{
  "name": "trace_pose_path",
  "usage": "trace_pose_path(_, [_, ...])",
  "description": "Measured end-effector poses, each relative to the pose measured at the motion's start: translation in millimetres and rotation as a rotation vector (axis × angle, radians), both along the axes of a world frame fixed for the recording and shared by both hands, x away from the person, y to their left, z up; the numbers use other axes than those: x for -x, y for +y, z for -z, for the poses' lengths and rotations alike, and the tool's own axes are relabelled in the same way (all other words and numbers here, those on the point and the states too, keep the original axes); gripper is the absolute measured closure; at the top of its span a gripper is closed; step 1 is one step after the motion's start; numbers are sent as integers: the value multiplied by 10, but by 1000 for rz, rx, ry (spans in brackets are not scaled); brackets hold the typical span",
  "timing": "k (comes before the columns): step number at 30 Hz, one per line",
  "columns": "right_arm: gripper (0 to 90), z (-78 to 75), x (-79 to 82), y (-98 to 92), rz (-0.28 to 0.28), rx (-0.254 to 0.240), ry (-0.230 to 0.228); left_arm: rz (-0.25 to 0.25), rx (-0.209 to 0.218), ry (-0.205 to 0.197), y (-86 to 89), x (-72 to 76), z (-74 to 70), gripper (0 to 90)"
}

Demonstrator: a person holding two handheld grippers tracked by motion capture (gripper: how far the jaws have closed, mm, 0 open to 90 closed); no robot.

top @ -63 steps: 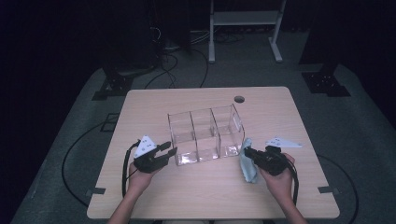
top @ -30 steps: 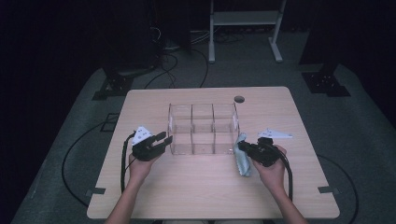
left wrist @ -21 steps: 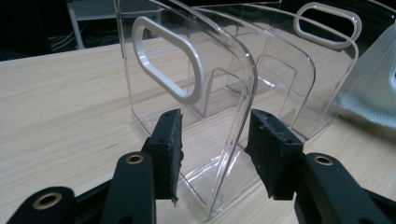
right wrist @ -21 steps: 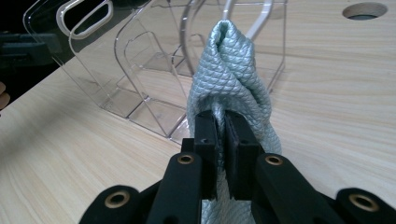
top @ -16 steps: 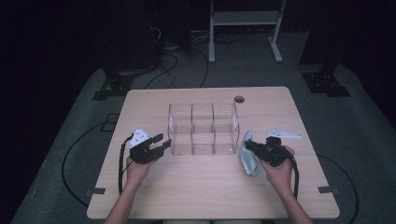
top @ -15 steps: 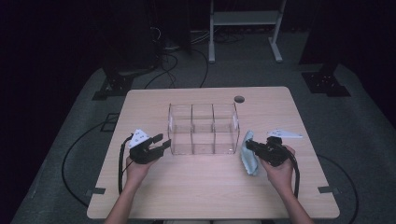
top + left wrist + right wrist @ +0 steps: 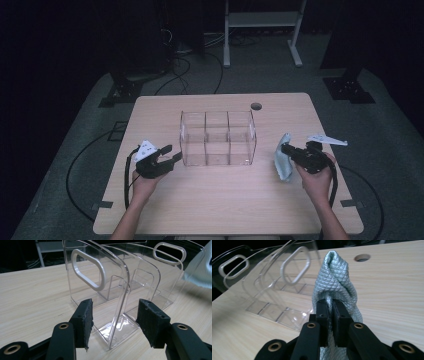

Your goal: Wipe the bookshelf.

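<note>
So the clear organizer is sitting mid-table, split into compartments, and I'm not seeing anything lying in them. The left gripper is pointing at its left end wall, jaws partly apart and having just been opening; the wall's corner is standing between the pads without them pressing on it. The right gripper is hovering just off the organizer's right end, jaws pinching a pale quilted cloth that's hanging bunched above the table.
</note>
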State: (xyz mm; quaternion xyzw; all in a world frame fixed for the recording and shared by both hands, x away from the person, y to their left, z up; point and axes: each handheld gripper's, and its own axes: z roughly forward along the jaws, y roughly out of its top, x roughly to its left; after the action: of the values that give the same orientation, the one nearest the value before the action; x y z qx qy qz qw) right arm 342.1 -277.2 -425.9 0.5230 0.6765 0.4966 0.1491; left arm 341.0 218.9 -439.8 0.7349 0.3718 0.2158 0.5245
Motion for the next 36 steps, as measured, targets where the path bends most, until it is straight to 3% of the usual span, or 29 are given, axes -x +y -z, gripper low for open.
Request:
trace_pose_path(7, [836, -25, -75, -251, 58, 45, 24, 4, -10, -1, 16, 32, 7, 432])
trace_pose_path(15, [834, 58, -242, -418, 106, 74, 63, -2, -6, 6, 50, 54, 66, 423])
trace_pose_path(21, [826, 213, -396, -397, 120, 78, 112, 0, -6, 4, 42, 63, 89, 409])
trace_pose_path(23, [808, 249, -426, -387, 121, 75, 120, 2, -6, 4, 44, 66, 94, 401])
trace_pose_path(24, [756, 319, -483, -356, 114, 71, 136, 5, -7, 3, 40, 76, 99, 393])
trace_pose_path(30, [634, 383, -517, -288, 92, 64, 147, 4, -4, 8, 53, 106, 121, 365])
trace_pose_path(36, [592, 395, -481, -274, 82, 52, 140, -3, -7, 12, 53, 111, 138, 338])
